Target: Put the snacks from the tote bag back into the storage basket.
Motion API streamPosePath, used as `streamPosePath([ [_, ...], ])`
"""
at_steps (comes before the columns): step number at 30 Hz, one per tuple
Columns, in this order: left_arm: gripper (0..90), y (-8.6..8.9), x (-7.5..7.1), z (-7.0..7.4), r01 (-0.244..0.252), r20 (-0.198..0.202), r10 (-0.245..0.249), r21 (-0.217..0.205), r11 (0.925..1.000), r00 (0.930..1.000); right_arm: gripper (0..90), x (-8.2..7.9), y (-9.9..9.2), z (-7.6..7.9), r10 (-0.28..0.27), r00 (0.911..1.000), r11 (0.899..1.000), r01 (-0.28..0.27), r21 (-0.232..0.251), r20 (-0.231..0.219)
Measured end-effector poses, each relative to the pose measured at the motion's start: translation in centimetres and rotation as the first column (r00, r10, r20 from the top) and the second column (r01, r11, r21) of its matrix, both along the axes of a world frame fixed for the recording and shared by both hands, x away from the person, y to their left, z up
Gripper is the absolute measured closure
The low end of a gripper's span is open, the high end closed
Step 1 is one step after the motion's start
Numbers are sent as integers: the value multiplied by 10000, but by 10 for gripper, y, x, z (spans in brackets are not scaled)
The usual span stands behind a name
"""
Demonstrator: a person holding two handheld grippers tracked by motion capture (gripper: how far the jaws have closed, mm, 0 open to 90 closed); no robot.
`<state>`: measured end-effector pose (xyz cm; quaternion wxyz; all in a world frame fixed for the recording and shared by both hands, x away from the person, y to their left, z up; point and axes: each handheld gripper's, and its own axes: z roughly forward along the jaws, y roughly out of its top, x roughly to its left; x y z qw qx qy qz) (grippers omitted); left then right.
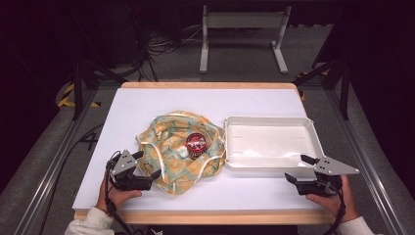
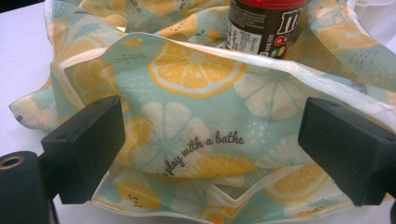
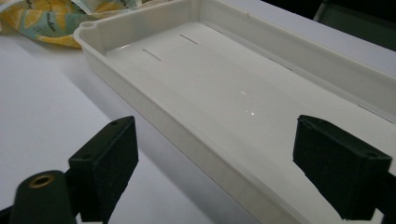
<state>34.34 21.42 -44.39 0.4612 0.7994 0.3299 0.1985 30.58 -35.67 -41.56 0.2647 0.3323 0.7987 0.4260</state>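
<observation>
The jar (image 1: 196, 144) stands upright in the middle of the crumpled lemon-print cloth bag (image 1: 169, 159), red lid up, with folds of fabric heaped all round it. In the left gripper view the jar (image 2: 265, 25) sits at the top, beyond a raised fold of the bag (image 2: 187, 135).

Your left gripper (image 1: 147, 166) is at the bag's near-left edge. Its 2 jaws stand wide apart with the fold between them, and the pads are not pressing on it, so it holds nothing yet. Your right gripper (image 1: 299, 169) hangs at the near edge of the white tray (image 1: 313, 142), jaws apart and holding nothing; its own view looks along the tray (image 3: 140, 88) rim, with the table (image 3: 42, 93) beneath.

Judging from this, the likely risks are 3:

1. If you close on 1 loose layer and pull, the fabric may drag under the jar and tip it, because it stands on soft folds, not on the table (image 1: 147, 105).
2. A thin pinch near the hem could slip out as you lift.
3. The bag touches, or nearly touches, the tray's left wall, so a sideways tug may shove the tray; your right gripper is near enough to steady it.
</observation>
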Motion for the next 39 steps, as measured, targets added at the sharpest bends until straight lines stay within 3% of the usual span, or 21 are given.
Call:
streamPosePath([
  [18,79,-6,5,1,222,67,-222,46,9997,9997,146,1,-2,6,105,9993,9998,-110,-155,-357],
  [32,80,-4,-1,1,296,44,-296,65,9995,9996,173,21,19,27,1089,9881,9907,-1168,-693,-1089],
  [39,80,-7,0,1,316,72,-317,110,9994,9995,173,36,36,29,1556,9814,9823,-1657,-871,-1120],
])
